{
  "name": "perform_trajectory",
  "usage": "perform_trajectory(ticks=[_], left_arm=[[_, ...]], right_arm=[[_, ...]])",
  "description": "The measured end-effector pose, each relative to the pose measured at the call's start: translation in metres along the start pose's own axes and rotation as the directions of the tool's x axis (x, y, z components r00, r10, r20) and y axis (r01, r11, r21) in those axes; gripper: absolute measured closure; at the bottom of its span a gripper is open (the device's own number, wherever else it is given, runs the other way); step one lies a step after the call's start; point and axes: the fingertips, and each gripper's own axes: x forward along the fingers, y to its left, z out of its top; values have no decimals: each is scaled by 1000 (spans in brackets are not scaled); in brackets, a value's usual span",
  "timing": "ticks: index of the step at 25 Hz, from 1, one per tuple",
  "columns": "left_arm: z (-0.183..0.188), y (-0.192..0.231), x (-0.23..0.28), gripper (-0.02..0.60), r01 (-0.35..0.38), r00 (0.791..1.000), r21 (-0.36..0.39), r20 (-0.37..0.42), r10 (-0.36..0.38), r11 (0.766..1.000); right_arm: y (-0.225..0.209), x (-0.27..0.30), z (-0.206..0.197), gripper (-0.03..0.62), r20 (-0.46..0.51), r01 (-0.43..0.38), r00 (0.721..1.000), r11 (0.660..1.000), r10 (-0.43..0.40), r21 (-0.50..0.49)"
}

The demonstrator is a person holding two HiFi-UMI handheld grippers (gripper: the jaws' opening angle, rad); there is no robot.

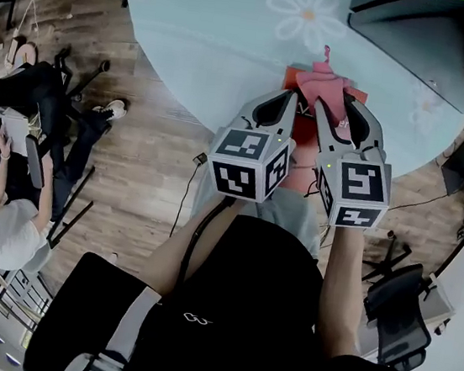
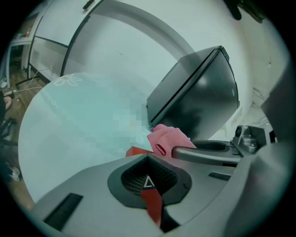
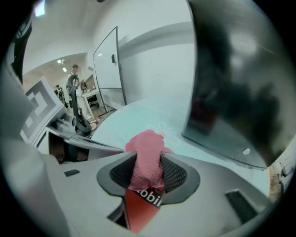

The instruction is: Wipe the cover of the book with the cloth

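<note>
A red book [image 1: 293,79] lies on the near edge of the pale blue table [image 1: 218,34]. A pink cloth [image 1: 329,90] is bunched on top of it. My right gripper [image 1: 343,110] is shut on the cloth [image 3: 147,152], which stands up between its pads, and the book's printed cover [image 3: 141,208] shows below. My left gripper [image 1: 287,103] sits close beside it on the left, over the book. Its jaws [image 2: 148,178] look shut with nothing between the pads. Red cover [image 2: 138,151] shows under and ahead of them, and the cloth [image 2: 169,139] lies just to the right.
A dark box [image 1: 421,36] stands at the table's far right, close behind the cloth [image 2: 199,92]. Flower prints [image 1: 310,12] mark the tablecloth. A seated person [image 1: 6,227] and chairs [image 1: 401,317] are on the wooden floor around the table.
</note>
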Motion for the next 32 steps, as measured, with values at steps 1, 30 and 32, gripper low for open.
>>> perform_trajectory(ticks=[1, 30, 32], left_arm=[[2, 6, -3, 568, -10, 1000, -12, 7, 10, 1000], [-30, 11, -14, 568, 55, 994, 33, -93, -52, 998], [-34, 4, -11, 568, 69, 992, 47, -105, -64, 997]], right_arm=[[8, 3, 1, 441, -2, -14, 1000, 1000, 14, -6], [39, 4, -50, 441, -81, 4, 997, 995, 4, 97], [33, 0, -55, 441, -79, 12, 997, 994, -4, 107]])
